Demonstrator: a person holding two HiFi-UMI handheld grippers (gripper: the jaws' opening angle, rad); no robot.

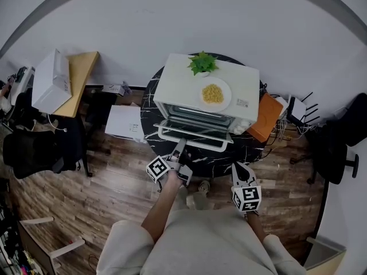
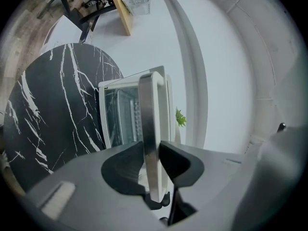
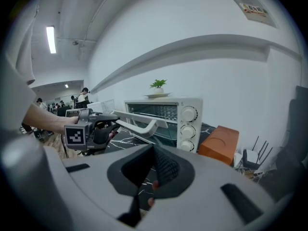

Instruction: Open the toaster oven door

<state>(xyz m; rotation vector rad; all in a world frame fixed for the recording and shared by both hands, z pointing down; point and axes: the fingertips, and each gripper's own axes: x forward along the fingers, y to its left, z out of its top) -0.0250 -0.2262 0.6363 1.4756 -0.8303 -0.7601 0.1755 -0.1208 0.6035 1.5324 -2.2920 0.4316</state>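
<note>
A white toaster oven (image 1: 172,87) stands on a round black marble table (image 1: 150,105). Its glass door (image 1: 192,128) is tipped part way down toward me. My left gripper (image 1: 179,149) is shut on the door's white handle bar (image 2: 147,109), which runs straight between the two pads. In the right gripper view the oven (image 3: 185,114), its handle (image 3: 137,124) and the left gripper (image 3: 91,129) show from the side. My right gripper (image 1: 237,168) hangs at the table's near edge, right of the door, shut with nothing in it (image 3: 153,160).
A plate of yellow food (image 1: 213,93) and a small green plant (image 1: 202,63) sit on top of the oven. An orange box (image 1: 265,116) lies right of it. A wooden desk (image 1: 80,79), a white box (image 1: 51,79) and a black chair (image 1: 34,150) stand at left.
</note>
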